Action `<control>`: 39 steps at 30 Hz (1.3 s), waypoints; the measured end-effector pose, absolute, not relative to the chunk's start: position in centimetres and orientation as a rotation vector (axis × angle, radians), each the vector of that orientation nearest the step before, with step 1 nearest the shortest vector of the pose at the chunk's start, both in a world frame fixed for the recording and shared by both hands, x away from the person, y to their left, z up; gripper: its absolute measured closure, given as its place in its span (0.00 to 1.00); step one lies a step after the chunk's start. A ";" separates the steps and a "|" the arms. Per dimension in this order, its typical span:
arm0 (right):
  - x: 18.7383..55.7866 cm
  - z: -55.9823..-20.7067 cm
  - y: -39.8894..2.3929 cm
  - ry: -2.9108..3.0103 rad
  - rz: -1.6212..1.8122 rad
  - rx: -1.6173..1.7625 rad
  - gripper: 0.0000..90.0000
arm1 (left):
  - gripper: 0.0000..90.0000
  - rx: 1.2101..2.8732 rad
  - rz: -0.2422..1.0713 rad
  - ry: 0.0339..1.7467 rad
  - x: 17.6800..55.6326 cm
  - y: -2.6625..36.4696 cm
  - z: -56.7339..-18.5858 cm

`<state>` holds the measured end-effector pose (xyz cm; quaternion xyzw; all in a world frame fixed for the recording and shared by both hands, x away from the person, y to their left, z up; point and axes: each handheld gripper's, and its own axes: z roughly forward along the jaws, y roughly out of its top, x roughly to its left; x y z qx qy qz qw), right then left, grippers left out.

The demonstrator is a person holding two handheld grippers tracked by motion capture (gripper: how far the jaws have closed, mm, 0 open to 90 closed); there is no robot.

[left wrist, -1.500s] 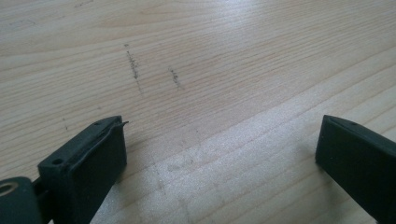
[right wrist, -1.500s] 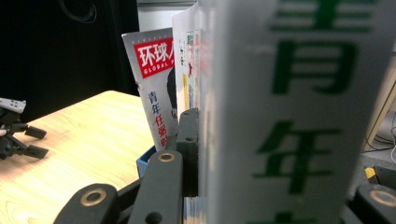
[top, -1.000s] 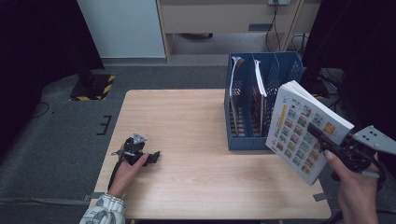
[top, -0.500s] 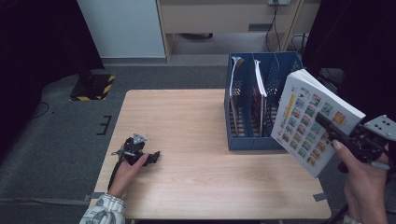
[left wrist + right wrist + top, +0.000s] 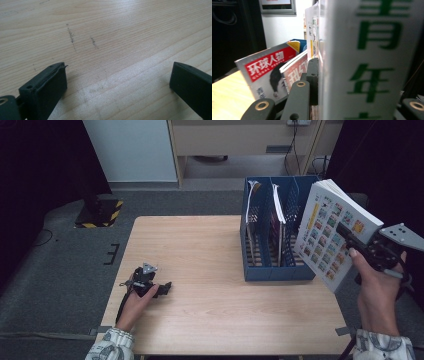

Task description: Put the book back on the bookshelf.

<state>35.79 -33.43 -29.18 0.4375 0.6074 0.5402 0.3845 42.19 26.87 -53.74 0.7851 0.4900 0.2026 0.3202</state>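
A thick white book [image 5: 334,231] with rows of small coloured pictures on its cover hangs tilted in the air at the right, beside the blue file rack [image 5: 272,271]. My right gripper [image 5: 356,240] is shut on its lower right part. In the right gripper view the book's spine [image 5: 369,62] with green characters sits between the jaws, close to the lens. My left gripper [image 5: 161,289] rests on the wooden table [image 5: 200,245] near its front left. In the left gripper view its two black jaws stand wide apart, open, over bare wood [image 5: 112,62].
The blue rack holds a few upright magazines [image 5: 276,205] in its slots; two red-titled magazines [image 5: 270,72] stand there in the right gripper view. A white cabinet [image 5: 132,150] and a wooden shelf unit [image 5: 240,137] stand behind the table. A black-and-yellow base [image 5: 97,215] lies on the floor at left.
My right hand has carried the book to the right and a little up, away from the front of the rack. The left gripper has stayed put.
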 end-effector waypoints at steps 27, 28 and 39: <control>44.6 -32.0 -32.8 1.451 1.259 1.245 0.82 | 0.00 2.062 0.533 1.293 42.2 26.8 -53.7; 44.9 -32.1 -32.8 1.448 1.260 1.249 0.82 | 0.00 2.062 0.533 1.293 42.2 26.8 -53.7; 47.3 -33.2 -32.4 1.427 1.243 1.276 0.82 | 0.00 2.062 0.533 1.293 42.2 26.8 -53.7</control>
